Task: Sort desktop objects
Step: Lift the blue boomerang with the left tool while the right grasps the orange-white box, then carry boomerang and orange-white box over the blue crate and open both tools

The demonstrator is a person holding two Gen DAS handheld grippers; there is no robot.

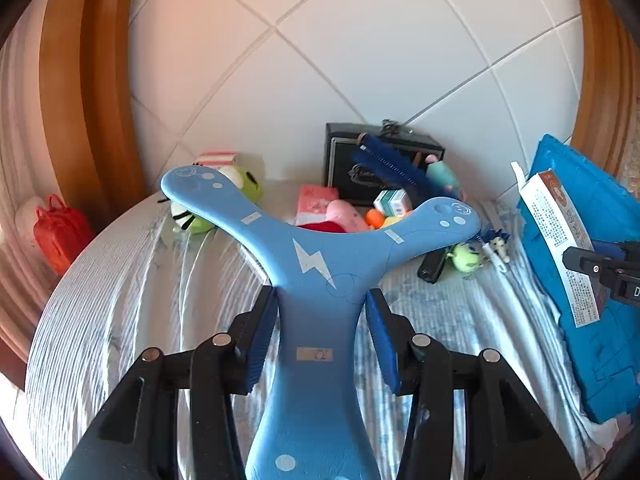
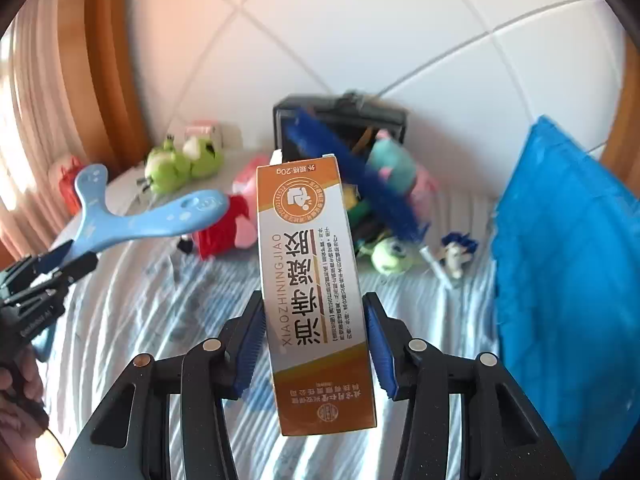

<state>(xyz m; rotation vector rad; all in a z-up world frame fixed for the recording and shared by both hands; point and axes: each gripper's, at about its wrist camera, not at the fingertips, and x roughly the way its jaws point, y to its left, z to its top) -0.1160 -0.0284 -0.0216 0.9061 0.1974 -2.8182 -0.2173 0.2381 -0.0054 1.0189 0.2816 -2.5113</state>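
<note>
Boomerang (image 1: 320,280) stem toward camera, two arms splayed away

Blue three-armed boomerang (image 1: 316,280) with a white lightning bolt is up off the striped cloth (image 1: 120,300), two arms fanned toward the black box (image 1: 344,152). Orange-and-white medicine carton (image 2: 316,300) rides lengthwise, also above the cloth, print upside down.

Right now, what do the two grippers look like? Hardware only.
Both match: the left gripper and right gripper have matte black linkage frames with round silver pins at the joints and blue ribbed pads on the fingers. Small white lettering shows on the black body of each. No cables visible.
</note>
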